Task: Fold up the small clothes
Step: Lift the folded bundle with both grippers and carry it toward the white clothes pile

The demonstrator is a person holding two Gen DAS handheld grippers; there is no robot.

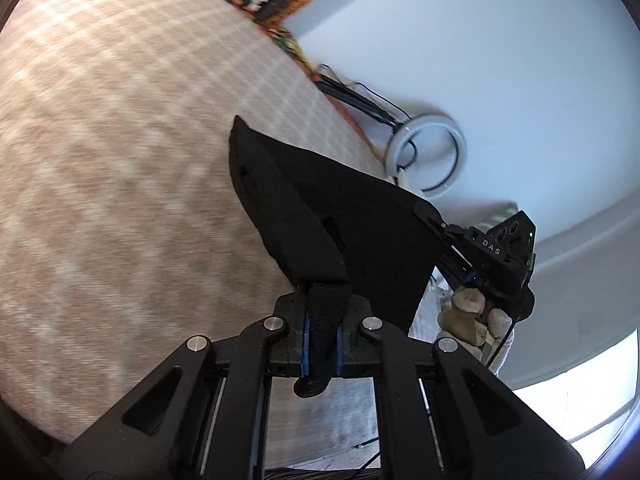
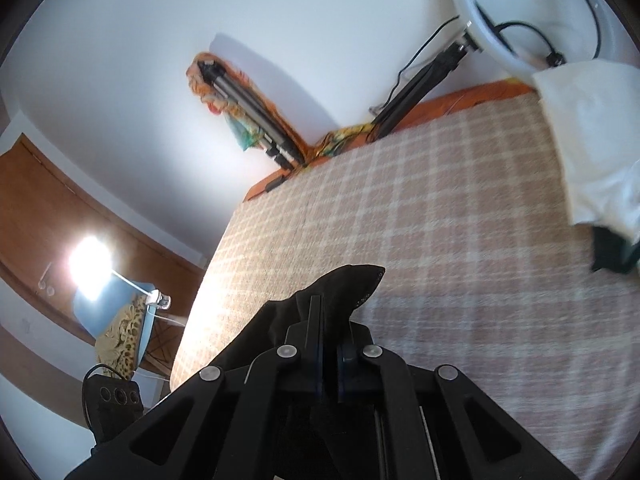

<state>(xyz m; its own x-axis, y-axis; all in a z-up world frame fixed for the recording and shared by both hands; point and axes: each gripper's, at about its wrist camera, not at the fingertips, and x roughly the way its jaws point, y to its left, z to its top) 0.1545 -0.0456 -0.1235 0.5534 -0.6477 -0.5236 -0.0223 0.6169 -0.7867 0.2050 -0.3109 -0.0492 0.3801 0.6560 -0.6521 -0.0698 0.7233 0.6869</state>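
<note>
A small black garment (image 1: 340, 216) hangs stretched in the air above the checked bed cover (image 1: 120, 160). My left gripper (image 1: 320, 320) is shut on one corner of it, the cloth pinched between the blue pads. My right gripper (image 1: 430, 216) shows at the right in the left wrist view, shut on the garment's other corner. In the right wrist view the right gripper (image 2: 328, 320) is shut on the black cloth (image 2: 344, 284), which bunches over the fingers, above the bed cover (image 2: 460, 240).
A white garment (image 2: 592, 140) and a dark one (image 2: 612, 248) lie at the bed's far right. A ring light (image 2: 532, 12) on a stand, a tripod (image 2: 248, 108) and white wall stand behind the bed. A door and lamp (image 2: 90, 264) are at the left.
</note>
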